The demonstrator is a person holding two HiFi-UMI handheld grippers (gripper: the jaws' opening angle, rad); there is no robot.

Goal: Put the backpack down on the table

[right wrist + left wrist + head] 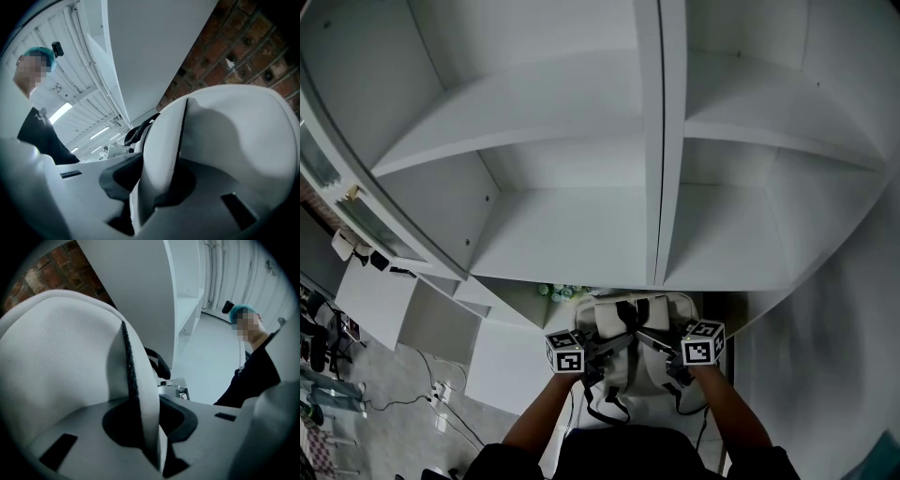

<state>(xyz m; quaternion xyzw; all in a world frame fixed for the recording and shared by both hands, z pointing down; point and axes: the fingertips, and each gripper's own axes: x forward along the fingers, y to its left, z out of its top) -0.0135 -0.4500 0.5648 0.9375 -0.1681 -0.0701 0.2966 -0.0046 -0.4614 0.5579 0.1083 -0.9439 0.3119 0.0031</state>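
Both forearms reach forward side by side, with the grippers level and angled toward each other. The left gripper (617,343) is clamped on the left strap (140,394) of the white backpack (602,311), and the right gripper (652,339) is clamped on the right strap (164,154). The backpack sits near, at the table (511,367), below the white shelves (581,234).

backpack (675,307) white, straps (605,408) black, black mesh edging. shelving unit (581,234) white. marker cubes (565,352) black-and-white square pattern. brick wall (243,61) red-brown, pale mortar. person's top (253,376) black, cap (243,311) teal. floor (394,384) grey.
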